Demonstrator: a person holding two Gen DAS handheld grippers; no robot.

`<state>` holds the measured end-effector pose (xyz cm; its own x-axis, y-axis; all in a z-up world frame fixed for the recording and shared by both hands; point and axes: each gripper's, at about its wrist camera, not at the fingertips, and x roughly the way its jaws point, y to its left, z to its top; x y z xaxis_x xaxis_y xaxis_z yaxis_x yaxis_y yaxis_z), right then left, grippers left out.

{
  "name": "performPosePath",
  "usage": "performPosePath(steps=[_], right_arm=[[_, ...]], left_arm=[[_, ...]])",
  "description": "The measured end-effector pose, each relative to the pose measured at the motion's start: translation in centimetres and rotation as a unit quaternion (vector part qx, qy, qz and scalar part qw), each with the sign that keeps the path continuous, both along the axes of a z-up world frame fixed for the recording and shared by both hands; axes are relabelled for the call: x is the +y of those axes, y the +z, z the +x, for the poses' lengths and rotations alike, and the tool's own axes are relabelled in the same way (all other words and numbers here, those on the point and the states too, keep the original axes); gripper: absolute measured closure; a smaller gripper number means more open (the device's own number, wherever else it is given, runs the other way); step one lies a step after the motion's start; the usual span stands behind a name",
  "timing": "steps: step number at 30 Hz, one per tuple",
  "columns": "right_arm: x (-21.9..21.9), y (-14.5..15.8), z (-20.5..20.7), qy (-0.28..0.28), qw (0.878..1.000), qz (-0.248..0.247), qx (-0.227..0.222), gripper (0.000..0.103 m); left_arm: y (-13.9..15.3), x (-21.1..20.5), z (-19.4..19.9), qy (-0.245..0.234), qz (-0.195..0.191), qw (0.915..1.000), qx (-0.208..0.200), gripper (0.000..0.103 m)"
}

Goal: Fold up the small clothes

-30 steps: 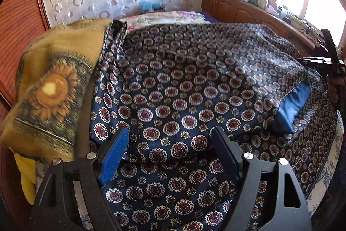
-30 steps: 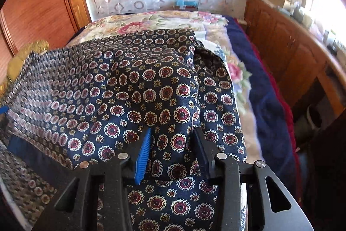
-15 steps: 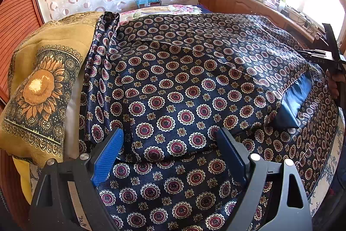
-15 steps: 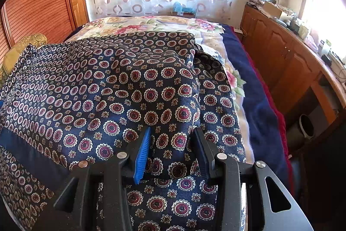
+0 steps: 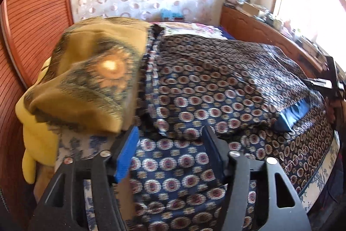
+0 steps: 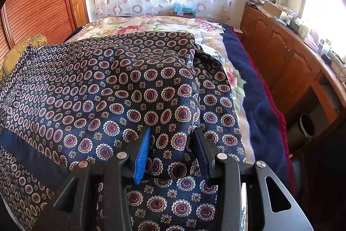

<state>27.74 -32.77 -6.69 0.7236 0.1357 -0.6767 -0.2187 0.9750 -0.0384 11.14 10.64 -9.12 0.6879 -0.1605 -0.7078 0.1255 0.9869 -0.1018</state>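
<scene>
Navy silky cloth with red-and-cream medallion print [image 6: 134, 88] lies spread on bed, filling centre of both views, long axis left to right. Right gripper [image 6: 173, 151] at lower centre, pinching folded edge at cloth's right end. Left gripper [image 5: 170, 148] at lower centre, jaws just been closing, spread, nothing gripped; cloth's near-left corner lies just ahead. Mustard sunflower-print fabric [image 5: 90, 79] upper left.

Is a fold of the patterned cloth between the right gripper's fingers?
Yes, a raised fold of the cloth sits between the right gripper fingers.
</scene>
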Motion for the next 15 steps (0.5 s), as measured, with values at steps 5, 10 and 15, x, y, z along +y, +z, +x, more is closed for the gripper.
performPosePath(steps=[5,10,15], right_arm=[[0.0,0.0,0.0,0.0,1.0,-0.001,0.0,0.062],[0.0,0.0,0.0,0.0,1.0,-0.001,0.0,0.062],[0.0,0.0,0.0,0.0,1.0,-0.001,0.0,0.062]], left_arm=[[-0.5,0.4,0.6,-0.006,0.003,1.0,0.006,0.07],[-1.1,-0.1,1.9,0.005,0.029,0.9994,0.019,0.071],[-1.3,-0.1,3.1,0.008,0.028,0.9992,0.027,0.071]])
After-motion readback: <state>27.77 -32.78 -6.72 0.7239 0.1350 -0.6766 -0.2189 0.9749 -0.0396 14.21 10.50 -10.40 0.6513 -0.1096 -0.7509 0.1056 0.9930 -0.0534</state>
